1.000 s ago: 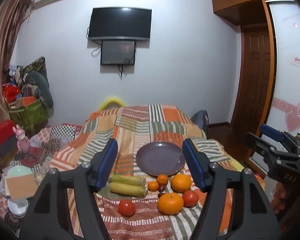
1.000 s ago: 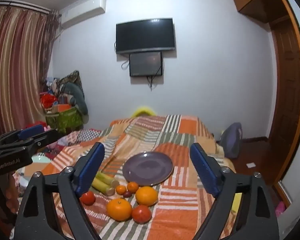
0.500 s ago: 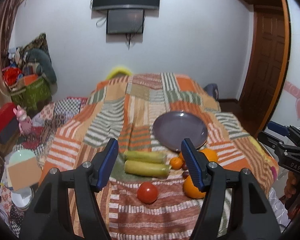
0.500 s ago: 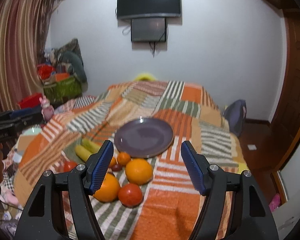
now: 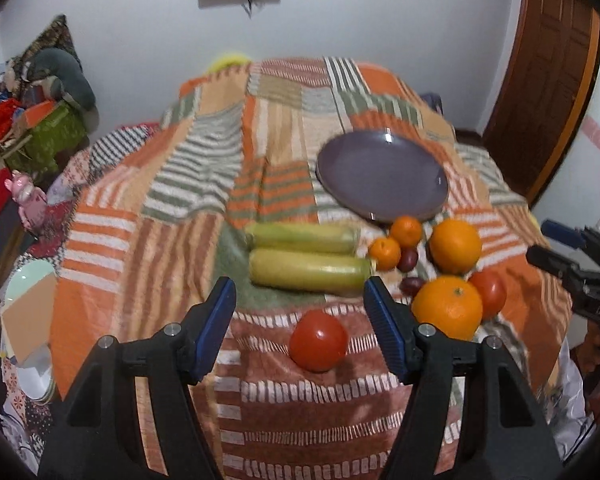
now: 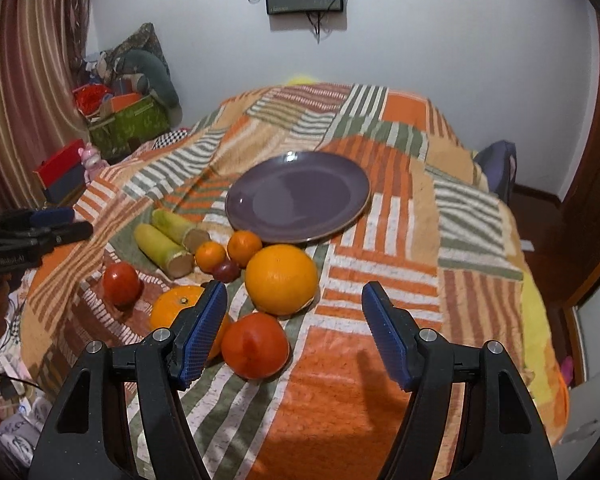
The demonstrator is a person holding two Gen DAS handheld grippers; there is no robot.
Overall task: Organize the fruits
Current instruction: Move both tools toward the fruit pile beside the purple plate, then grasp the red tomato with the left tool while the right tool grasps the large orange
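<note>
Both tools hang empty above the bed's striped blanket (image 6: 384, 216), the left tool (image 5: 300, 312) gaping over a tomato (image 5: 318, 340), the right tool (image 6: 294, 312), its jaws just narrowed, apart near an orange (image 6: 281, 279), the purple plate (image 6: 300, 196) bare beyond the fruit.

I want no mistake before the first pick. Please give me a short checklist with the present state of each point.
1. Plate bare, ready for fruit: ok.
2. Left gripper open, nothing held: ok.
3. Right gripper open, nothing held: ok.
4. Lone tomato framed between the left fingers, apart from other fruit: ok.
5. Second tomato free to grasp: not ok, it sits against an orange.
6. Fingers touching fruit: cannot tell.
</note>
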